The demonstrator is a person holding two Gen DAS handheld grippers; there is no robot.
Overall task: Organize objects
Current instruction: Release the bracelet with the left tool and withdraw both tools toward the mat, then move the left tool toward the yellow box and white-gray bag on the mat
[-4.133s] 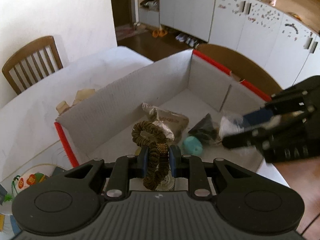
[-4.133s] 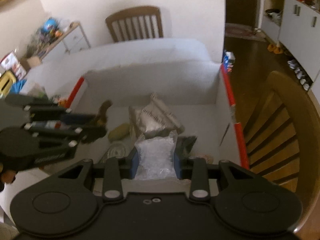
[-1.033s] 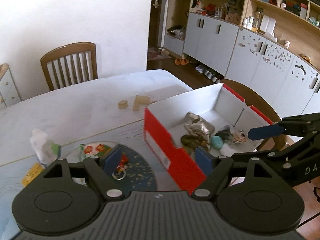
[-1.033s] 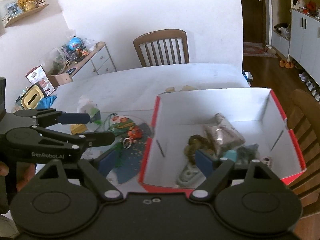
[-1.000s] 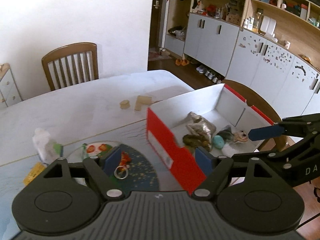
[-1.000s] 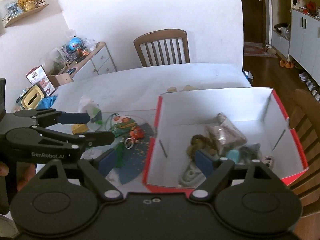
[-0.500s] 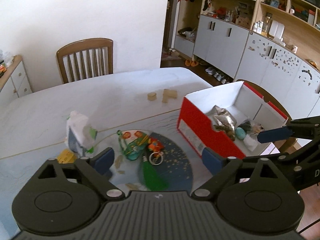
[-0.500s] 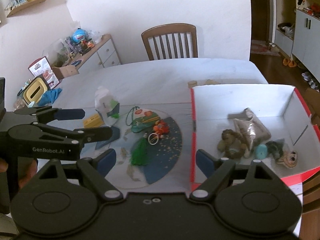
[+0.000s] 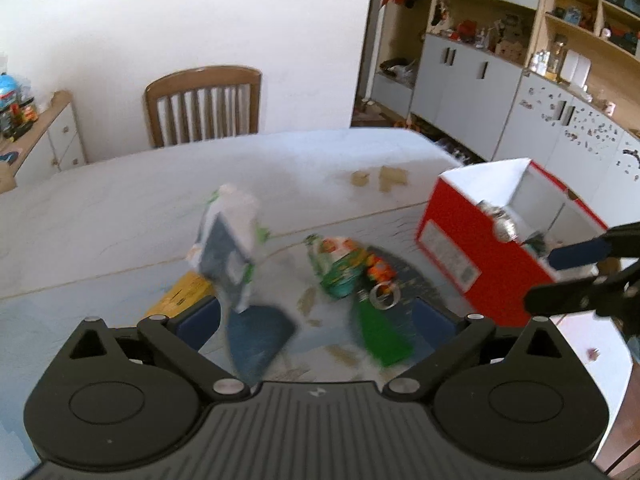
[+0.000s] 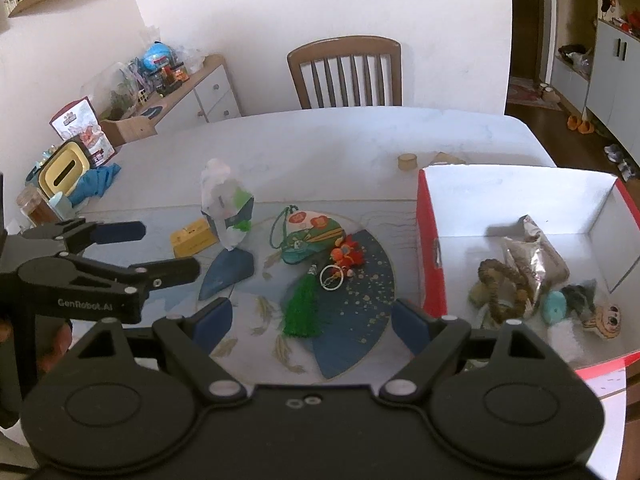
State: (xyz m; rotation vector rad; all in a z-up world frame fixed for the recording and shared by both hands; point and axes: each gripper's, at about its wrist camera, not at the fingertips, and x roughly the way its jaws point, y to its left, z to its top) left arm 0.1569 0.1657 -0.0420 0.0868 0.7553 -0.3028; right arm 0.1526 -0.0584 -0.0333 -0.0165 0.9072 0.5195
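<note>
The left hand-held gripper (image 9: 316,320), jaws just opened wide and empty, hangs over the white desk (image 9: 120,208). Beneath it lie a blurred white-and-green plastic packet (image 9: 230,248), a flat yellow box (image 9: 182,296) and a green tasselled charm with a metal ring (image 9: 360,292). A red-sided cardboard box (image 9: 472,256) stands to the right.

I am in a home, in its dining room. I stand at a white table (image 10: 360,148) with a wooden chair (image 10: 346,70) behind it. A low sideboard (image 10: 188,88) at the wall is heaped with toys and boxes. Grey cupboards (image 9: 464,76) under open shelves (image 9: 576,20) hold small clutter, and what look like shoes (image 10: 580,124) lie on the wood floor by the door.
</note>
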